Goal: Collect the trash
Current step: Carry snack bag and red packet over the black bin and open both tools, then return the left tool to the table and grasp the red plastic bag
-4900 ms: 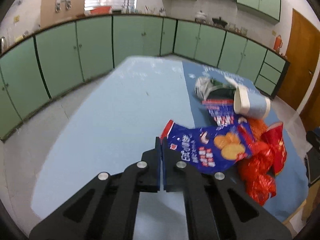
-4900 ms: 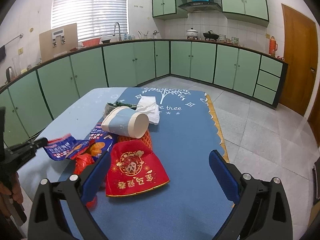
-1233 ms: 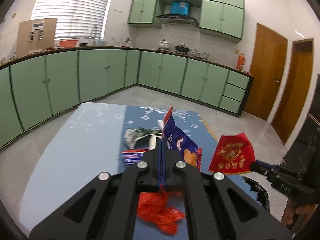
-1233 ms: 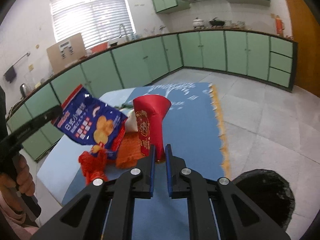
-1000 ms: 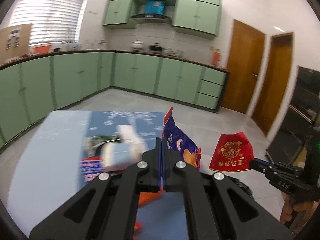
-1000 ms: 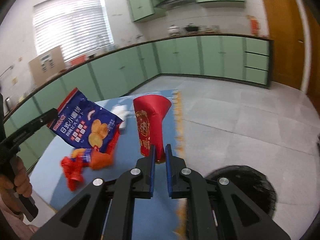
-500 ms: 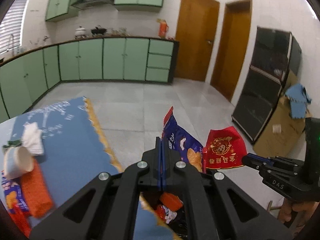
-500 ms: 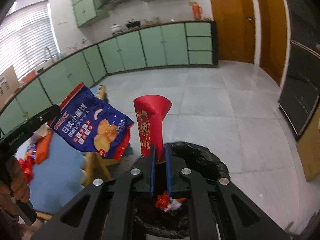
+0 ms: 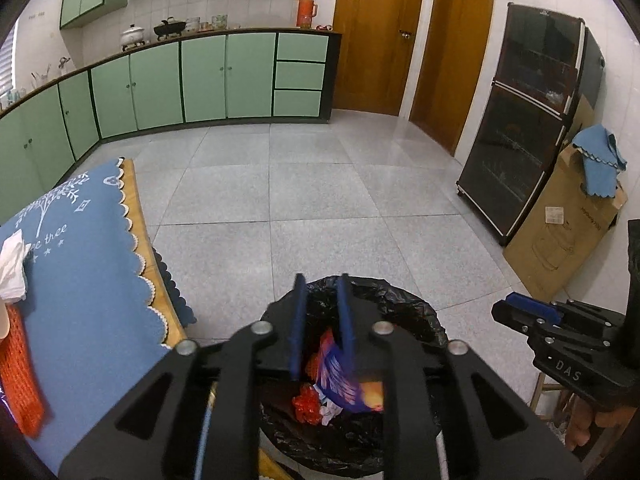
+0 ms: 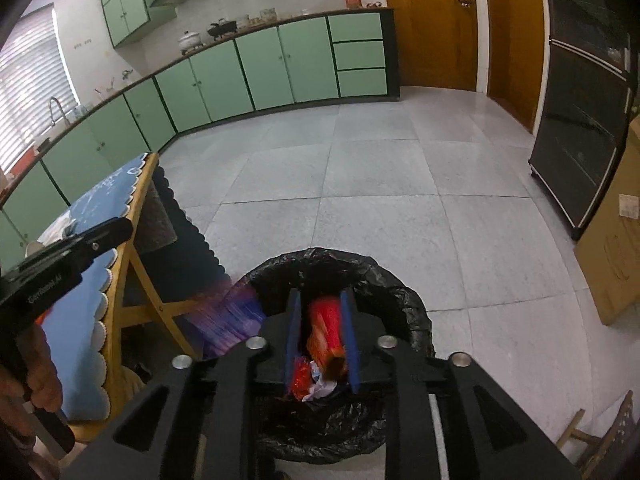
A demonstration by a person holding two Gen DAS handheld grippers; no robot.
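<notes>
Both grippers hang over a bin with a black liner (image 9: 404, 312) (image 10: 404, 296) on the floor. My left gripper (image 9: 322, 284) has its jaws opening. The blue snack bag (image 9: 340, 384) is dropping out below them onto red and white scraps in the bin. The right wrist view shows that bag as a blue blur (image 10: 232, 320) at the bin's left rim, below the left gripper (image 10: 80, 244). My right gripper (image 10: 320, 298) is opening too, and the blurred red packet (image 10: 326, 328) slides down loose between its pads. The right gripper (image 9: 524, 312) also shows at the right of the left wrist view.
The wooden table with the blue cloth (image 9: 80, 280) stands just left of the bin, with a white tissue (image 9: 12, 264) and an orange net (image 9: 20, 380) on it. A black cabinet (image 9: 528, 120) and a cardboard box (image 9: 560, 232) stand at the right. Grey tiled floor lies beyond.
Both grippers swung from the table to above the bin and sank towards it. Both jaws have parted, and the blue bag and red packet have slipped free and are falling.
</notes>
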